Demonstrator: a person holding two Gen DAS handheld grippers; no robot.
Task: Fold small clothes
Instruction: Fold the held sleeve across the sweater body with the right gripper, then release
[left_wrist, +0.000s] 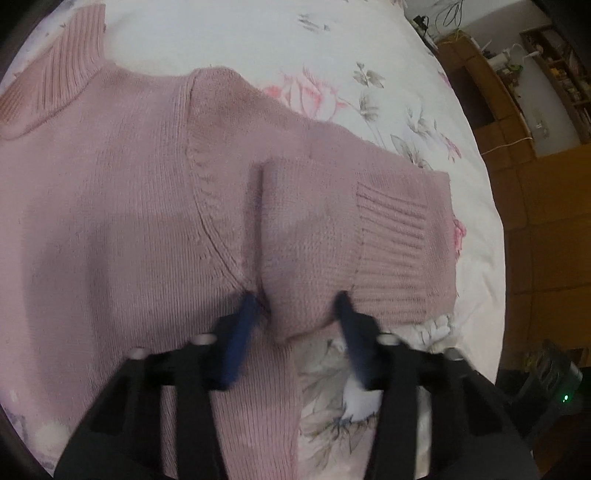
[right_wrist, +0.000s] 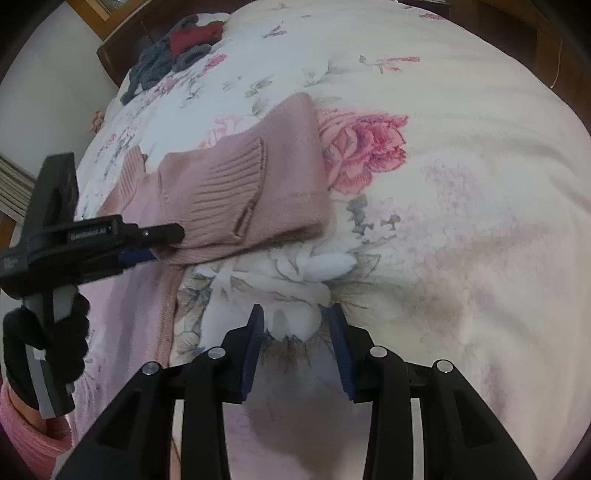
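Pink sweater (left_wrist: 122, 206) on the flowered bed (right_wrist: 461, 206), one sleeve (left_wrist: 332, 236) doubled back.

The left gripper (left_wrist: 297, 306) has its blue jaws spread either side of the folded sleeve near the ribbed cuff (left_wrist: 402, 251); the blur makes it hard to say whether they touch the knit. The right gripper (right_wrist: 297, 325) hovers with jaws released over bare bedspread, just beside the sweater's edge. A gloved hand (right_wrist: 55, 347) grips the left tool's handle. Dark clothes (right_wrist: 173, 55) lie heaped at the bed's far corner.

White lettering marks the left gripper (right_wrist: 155, 254) body in the right wrist view, too blurred to read.
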